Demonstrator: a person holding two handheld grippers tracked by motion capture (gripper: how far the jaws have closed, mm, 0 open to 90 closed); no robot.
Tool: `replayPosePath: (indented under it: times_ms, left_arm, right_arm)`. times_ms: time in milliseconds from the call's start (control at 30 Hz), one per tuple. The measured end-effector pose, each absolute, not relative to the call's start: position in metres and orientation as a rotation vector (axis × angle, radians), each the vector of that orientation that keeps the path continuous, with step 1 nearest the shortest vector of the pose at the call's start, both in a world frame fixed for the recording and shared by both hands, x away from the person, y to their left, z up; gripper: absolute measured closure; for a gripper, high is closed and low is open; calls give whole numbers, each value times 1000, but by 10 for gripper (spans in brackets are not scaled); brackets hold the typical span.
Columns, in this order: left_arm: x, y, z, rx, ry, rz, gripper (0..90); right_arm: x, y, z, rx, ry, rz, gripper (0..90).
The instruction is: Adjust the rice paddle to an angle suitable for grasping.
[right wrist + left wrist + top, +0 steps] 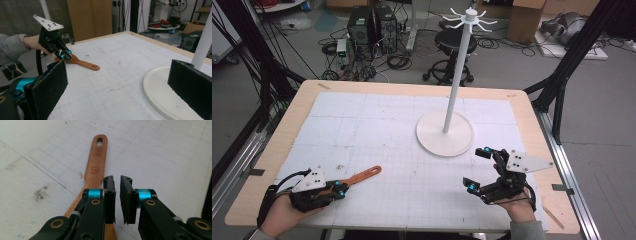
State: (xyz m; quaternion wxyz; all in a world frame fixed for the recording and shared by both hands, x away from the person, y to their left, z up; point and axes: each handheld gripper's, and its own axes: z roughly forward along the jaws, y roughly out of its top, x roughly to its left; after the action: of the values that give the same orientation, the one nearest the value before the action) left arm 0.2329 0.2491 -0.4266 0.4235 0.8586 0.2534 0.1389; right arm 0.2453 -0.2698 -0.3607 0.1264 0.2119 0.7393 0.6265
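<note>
Orange-brown wooden spatula (360, 177), flat on the white gridded mat (377, 125), handle with a hanging hole at its far end pointing away toward the white stand; the blade end lies hidden beneath the left gripper. In the left gripper view the spatula (96, 167) runs from under the left-hand jaw up and away, so it sits below and slightly to one side of the jaws, not between them. Left gripper (339, 190), held in the person's left hand (279, 215) at the near left of the mat: jaws nearly together, a narrow gap showing between the pads with nothing gripped in it; whether the jaw tips touch the spatula cannot be told. In the right gripper view the left gripper (65, 55) hangs tilted over the spatula's (83, 64) broad end. Right gripper (477, 170), held in the right hand (519, 207) at the near right of the mat, well apart from the spatula: jaws spread wide and empty, one tip near the rim of the stand's base. White stand (445, 132): round flat base, tall thin pole, hooks fanned at the top, standing on the mat beyond the spatula's handle and to its right. Wooden table (302, 100) under the mat.
</note>
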Motion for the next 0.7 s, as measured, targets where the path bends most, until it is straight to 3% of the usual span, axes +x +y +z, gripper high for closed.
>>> replayPosePath:
  times_ms: [267,500,700]
  left_arm:
    - [244,243,-418,2155,639,345,671]
    - [252,241,-417,2199,627,307,448]
    - [261,238,-415,2230,671,264,194]
  right_arm:
    - [244,-271,-362,625,2155,1813,18]
    - [243,-271,-363,635,2157,1810,18]
    - [245,-270,-365,629,2164,1814,18]
